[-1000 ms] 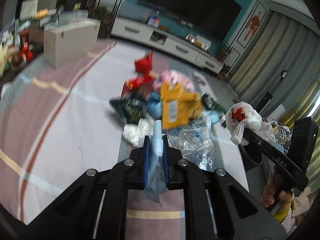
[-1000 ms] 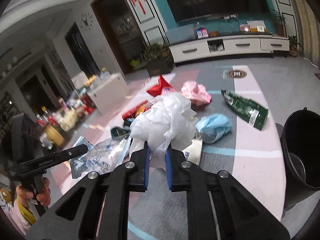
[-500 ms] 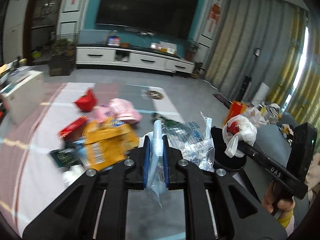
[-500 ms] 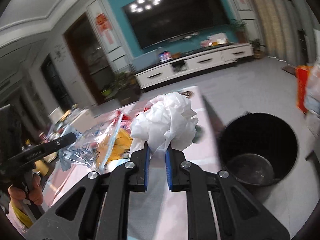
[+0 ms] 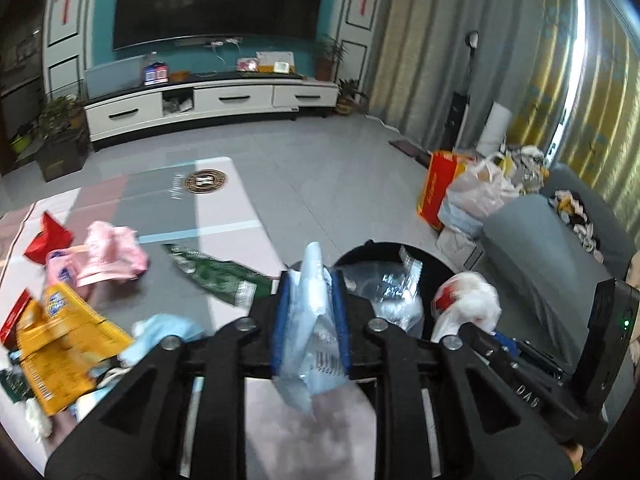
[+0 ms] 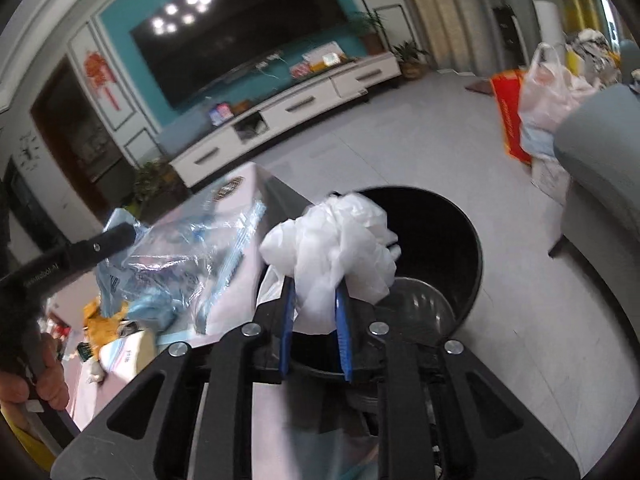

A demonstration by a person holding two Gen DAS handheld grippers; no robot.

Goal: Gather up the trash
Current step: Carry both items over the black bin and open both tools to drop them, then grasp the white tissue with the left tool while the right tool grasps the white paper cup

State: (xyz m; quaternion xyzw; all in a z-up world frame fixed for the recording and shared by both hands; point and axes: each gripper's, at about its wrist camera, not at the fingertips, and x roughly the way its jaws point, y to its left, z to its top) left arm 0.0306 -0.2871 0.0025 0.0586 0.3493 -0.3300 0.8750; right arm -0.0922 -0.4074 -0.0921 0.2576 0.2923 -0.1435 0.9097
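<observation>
**Both grippers now at the black bin, jaws loosening**

Since the earlier pictures both grippers have swung away from the trash pile on the mat and now hang at the black bin [image 6: 460, 240]. The left gripper [image 5: 310, 316] has just been opening its jaws; the clear plastic bag [image 5: 316, 320] is still between the blue pads, but I cannot tell if they still press on it. The bag's far part hangs over the bin's mouth. The right gripper [image 6: 314, 304] has also just been opening; the crumpled white plastic bag [image 6: 336, 240] sits between its pads and bulges above them, over the near rim of the bin. Whether it is still pinched is not clear. Left of the bin, on the mat [image 5: 224, 184], lie the green wrapper [image 5: 216, 276], the pink packet [image 5: 108, 256] and the yellow packet [image 5: 60, 344].
</observation>
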